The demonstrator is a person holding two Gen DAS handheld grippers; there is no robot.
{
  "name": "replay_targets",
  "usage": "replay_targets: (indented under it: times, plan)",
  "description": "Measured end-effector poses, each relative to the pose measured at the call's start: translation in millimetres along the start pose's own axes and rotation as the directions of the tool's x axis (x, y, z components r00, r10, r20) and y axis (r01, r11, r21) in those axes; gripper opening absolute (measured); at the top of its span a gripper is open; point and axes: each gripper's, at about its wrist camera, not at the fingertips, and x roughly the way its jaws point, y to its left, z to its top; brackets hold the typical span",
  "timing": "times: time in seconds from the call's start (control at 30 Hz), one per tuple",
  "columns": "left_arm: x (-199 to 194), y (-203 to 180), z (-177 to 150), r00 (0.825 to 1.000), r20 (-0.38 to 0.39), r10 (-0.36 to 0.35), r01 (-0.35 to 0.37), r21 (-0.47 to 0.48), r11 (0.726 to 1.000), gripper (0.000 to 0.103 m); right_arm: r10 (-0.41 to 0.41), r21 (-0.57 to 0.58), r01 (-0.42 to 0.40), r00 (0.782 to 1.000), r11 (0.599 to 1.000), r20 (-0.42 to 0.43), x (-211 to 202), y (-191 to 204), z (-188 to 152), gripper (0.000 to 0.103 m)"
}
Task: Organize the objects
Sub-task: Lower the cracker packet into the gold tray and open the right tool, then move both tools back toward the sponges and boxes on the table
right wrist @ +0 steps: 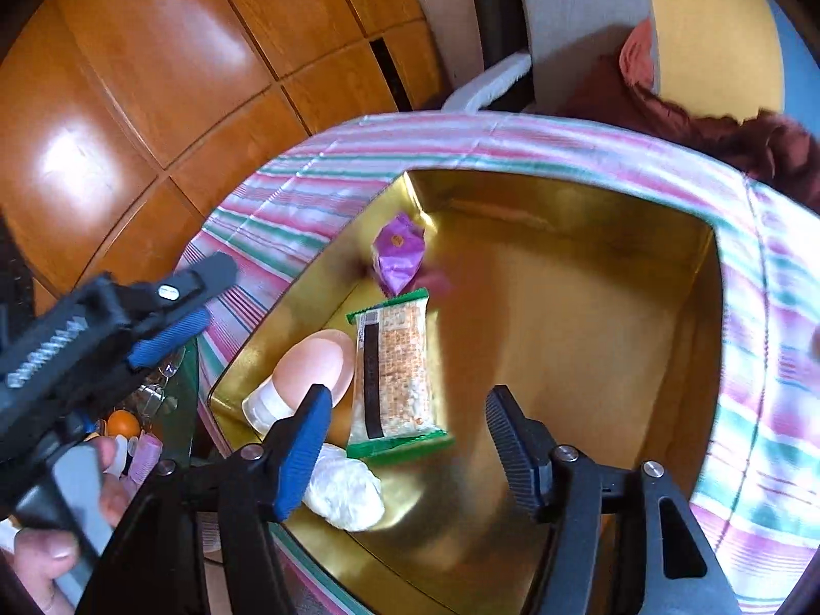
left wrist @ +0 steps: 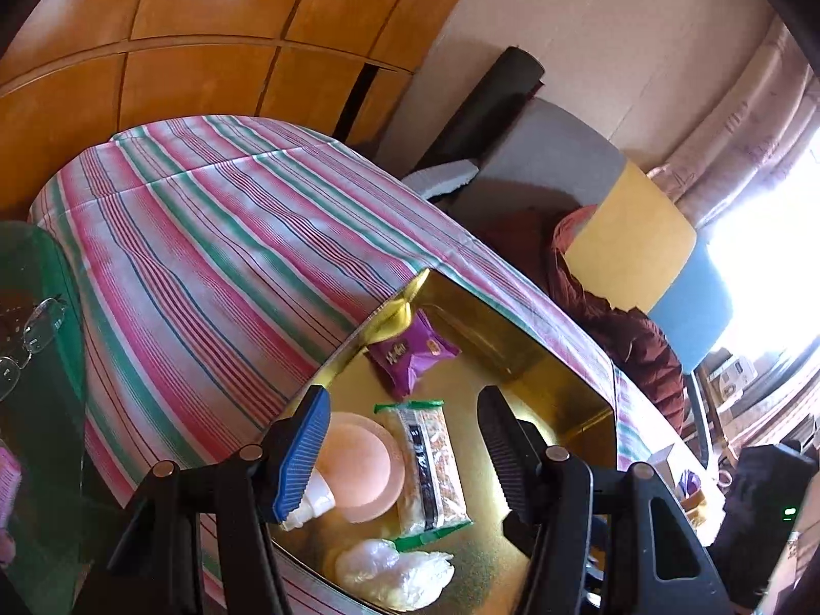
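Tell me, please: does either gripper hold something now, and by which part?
Nothing is held. The left gripper and right gripper are both open above the gold box, fingers apart and empty.

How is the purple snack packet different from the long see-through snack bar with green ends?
The purple snack packet is short, crinkly and opaque, while the long clear snack bar with green ends is flat and shows grainy filling plus a black stripe. The purple one lies nearer the far corner; the bar lies beside the peach bottle. Both are sealed wrappers lying inside the gold tin box.
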Motion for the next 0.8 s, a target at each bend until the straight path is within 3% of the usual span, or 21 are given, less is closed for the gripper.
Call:
replay_targets:
  times: [0.2,0.43,0.63,0.8]
  plan:
    - [3.8,-12.9,-11.5,1.0,-0.028,-0.012,0.013,0.043,0.999,0.061,-0.076,-0.042,0.078,0.996,0.996,0.053,-22.9,-5.4,-6.7,0.068]
    - [4.7,-43.1,-29.6,0.992,-0.066,-0.104,0.113,0.152,0.982,0.061,-0.143,-0.02,0.146,0.984,0.989,0.108,-55.1,-33.7,-15.6,0.069]
    - [2.5,-79.8,-55.4,0.981,-0.114,-0.158,0.183,0.265,0.947,0.061,-0.216,0.021,0.215,0.969,0.976,0.122,-81.5,-70.5,-25.9,0.071]
    - [-0.6,-108.3,-81.8,0.962,-0.17,-0.213,0.26,0.345,0.902,0.061,-0.288,0.055,0.283,0.953,0.957,0.095,-98.1,-108.3,-44.1,0.071]
